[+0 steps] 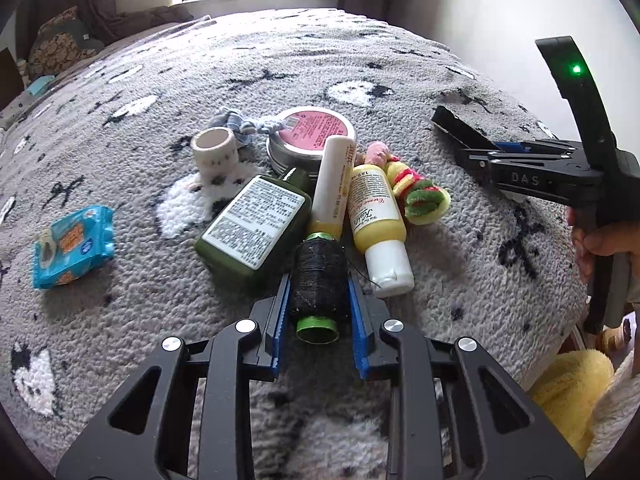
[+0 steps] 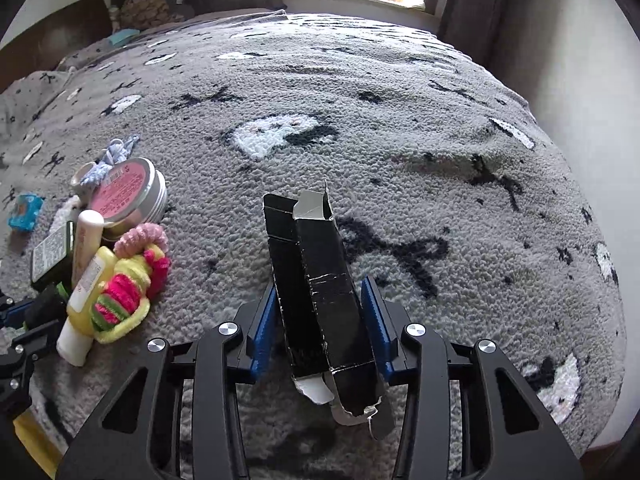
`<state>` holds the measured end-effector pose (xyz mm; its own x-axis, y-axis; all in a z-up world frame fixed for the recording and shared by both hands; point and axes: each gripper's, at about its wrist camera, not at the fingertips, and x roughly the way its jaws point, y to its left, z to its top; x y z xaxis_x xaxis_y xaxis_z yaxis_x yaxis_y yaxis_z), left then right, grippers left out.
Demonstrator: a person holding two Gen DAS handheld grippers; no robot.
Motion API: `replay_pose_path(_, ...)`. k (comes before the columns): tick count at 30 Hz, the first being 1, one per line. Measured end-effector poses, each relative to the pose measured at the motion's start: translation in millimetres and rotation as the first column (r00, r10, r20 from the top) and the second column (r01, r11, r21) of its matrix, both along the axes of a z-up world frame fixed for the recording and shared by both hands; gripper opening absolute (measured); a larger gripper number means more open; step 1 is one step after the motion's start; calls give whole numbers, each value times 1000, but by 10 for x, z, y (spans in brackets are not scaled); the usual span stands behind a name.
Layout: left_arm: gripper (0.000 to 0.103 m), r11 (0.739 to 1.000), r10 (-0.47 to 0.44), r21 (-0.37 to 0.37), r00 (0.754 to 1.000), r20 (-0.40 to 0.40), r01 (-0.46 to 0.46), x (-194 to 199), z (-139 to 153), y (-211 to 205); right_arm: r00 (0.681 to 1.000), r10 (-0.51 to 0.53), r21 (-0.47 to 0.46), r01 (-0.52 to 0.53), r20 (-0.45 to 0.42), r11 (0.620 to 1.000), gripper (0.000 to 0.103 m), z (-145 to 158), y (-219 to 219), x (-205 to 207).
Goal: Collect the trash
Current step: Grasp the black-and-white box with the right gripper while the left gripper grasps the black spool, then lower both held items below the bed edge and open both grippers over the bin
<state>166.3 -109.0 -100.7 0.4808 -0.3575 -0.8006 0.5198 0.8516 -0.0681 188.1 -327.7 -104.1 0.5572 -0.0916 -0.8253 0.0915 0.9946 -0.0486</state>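
Currently the left gripper (image 1: 319, 280) is clamped on a spool of black thread (image 1: 318, 278) with green end flanges; the blue finger pads (image 1: 357, 312) press against both sides of the wound thread, and the spool's axis runs along the fingers. The spool sits at the near edge of a cluster of items on the grey patterned blanket (image 1: 160, 92).

Cluster contents, left wrist view:
- green bottle (image 1: 256, 226) with a white printed label, lying flat, just left of the spool.
- white-and-yellow tube (image 1: 332, 184), lying between the green bottle and the yellow lotion bottle (image 1: 378, 224), whose white cap points toward the camera.
- round tin (image 1: 310, 138) with a pink lid, behind the tube.
- roll of patterned tape (image 1: 216, 148), standing to the left of the tin.
- knotted blue-white cord (image 1: 248, 124), behind the tape roll.
- colourful hair scrunchies (image 1: 416, 192), touching the right side of the lotion bottle.
- blue snack packet (image 1: 74, 246), lying apart from the cluster to the left.

The right gripper (image 2: 320, 312) is closed on a flattened black carton (image 2: 316, 284). The carton's torn white inner flaps show at both ends, and its far end projects well beyond the fingertips above the blanket. In the left wrist view, the same carton (image 1: 460, 126) appears at the right, held clear of the cluster.
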Motion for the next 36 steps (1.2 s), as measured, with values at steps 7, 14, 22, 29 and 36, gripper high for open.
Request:
replay_pose_path(7,25,1000,0,-8,996,91,1,-395,208,208,995,38,122,-50,93,991,36,244,64,-540)
replay_pose_path(14,25,998,41,-53,984,171,-33,-833,450,479,959,129,186,-179,251,966,36,544,473,-1367)
replay_pose_path(22,25,995,58,-87,977,205,-40,-1395,520,727,937,143,266,-233,319,935,36,534,833,-2051)
replay_pose_path(29,25,997,35,-68,994,102,-28,-1768,82,835,962,170,303,-231,214,925,36,88,1070,-2344)
replay_pose_path(36,25,1000,28,-11,999,-43,-29,-1949,-518,876,978,200,384,-207,59,900,36,-455,1238,-2441)
